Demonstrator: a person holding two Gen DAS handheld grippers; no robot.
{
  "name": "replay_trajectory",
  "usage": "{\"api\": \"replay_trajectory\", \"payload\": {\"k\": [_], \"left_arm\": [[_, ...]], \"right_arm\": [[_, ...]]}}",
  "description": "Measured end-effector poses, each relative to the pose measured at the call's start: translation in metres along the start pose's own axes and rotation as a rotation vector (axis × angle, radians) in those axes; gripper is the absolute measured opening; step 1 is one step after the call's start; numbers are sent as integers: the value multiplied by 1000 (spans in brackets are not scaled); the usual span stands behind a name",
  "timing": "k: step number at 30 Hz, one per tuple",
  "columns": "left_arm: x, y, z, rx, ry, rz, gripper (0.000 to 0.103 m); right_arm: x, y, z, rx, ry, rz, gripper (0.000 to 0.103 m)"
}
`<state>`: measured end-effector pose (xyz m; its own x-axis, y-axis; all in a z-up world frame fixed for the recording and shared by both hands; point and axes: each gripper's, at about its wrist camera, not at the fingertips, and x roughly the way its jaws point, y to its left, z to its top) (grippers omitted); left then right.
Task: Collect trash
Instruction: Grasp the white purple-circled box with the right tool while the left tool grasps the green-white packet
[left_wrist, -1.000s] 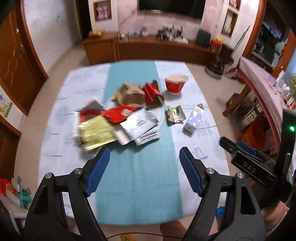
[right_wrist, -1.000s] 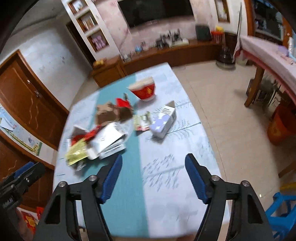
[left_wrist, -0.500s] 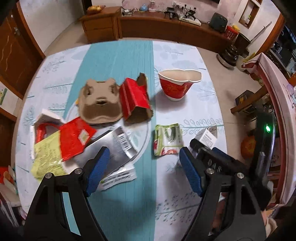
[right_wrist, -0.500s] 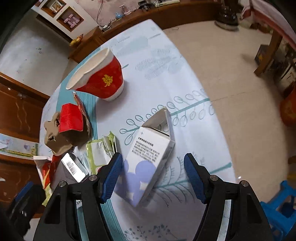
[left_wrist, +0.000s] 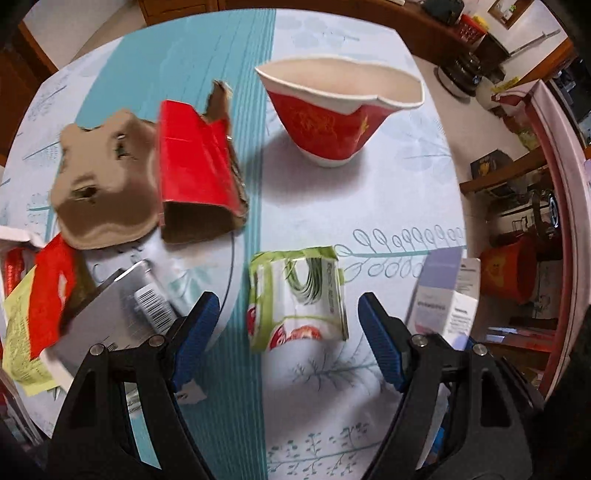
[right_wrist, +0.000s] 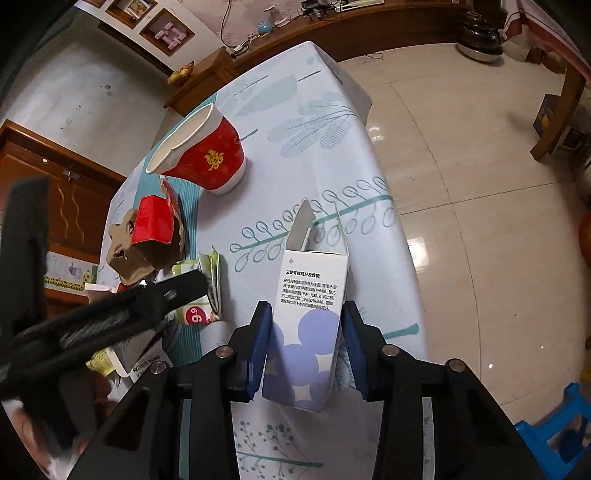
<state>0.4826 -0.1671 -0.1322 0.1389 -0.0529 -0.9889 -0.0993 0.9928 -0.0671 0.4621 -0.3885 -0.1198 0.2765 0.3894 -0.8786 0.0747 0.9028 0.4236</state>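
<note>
So the right gripper (right_wrist: 304, 343) has its blue pads closed in against both sides of the white and purple carton (right_wrist: 308, 325), which lies on the leaf-print tablecloth (right_wrist: 314, 122) near the table's right edge with its top flap torn open. Can't honestly tell if the pads are squeezing it or just touching, and the carton's lower end is cut off behind the gripper frame.

The left gripper (left_wrist: 288, 338) is spread wide and holds nothing. It hangs right over the green snack wrapper (left_wrist: 297, 295), which lies flat between the two fingers without touching either. In the right wrist view that same gripper shows up as a dark blurry bar covering most of the wrapper, so only a bit with "9.9" peeks out.

Farther back, the squashed red paper bowl (left_wrist: 332, 118) stands upright, well apart from the rest. Left of it, the torn red cardboard box (left_wrist: 195, 173) lies against the brown pulp tray (left_wrist: 99, 184). The pile at the left edge is messy: a silver foil packet (left_wrist: 122, 314) with a barcode, a red wrapper (left_wrist: 48, 295) and a yellow wrapper (left_wrist: 20, 339) overlap, partly blurred and partly hidden behind the left finger, so I can't tell what's underneath.
</note>
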Motion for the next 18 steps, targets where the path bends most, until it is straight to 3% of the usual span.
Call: {"api": "replay_trajectory", "payload": {"k": [2,6,8,11,18], "left_arm": [[10,-4,3,2,15,16,75],[19,-7,5,-15,15,14,45],[18,-9,3,-9,4,6,40],[11,-14,0,8,-23,-5,22],[-5,-8,-26,25,-41,-22,18]], "right_arm": [[0,-2,-1,4,0,10,38],[2,-1,1,-6,0,15,38],[2,-1,0,-8,0,19,38],[1,0,-1,-8,0,27,37],[-3,6,-16,3,1,59,37]]}}
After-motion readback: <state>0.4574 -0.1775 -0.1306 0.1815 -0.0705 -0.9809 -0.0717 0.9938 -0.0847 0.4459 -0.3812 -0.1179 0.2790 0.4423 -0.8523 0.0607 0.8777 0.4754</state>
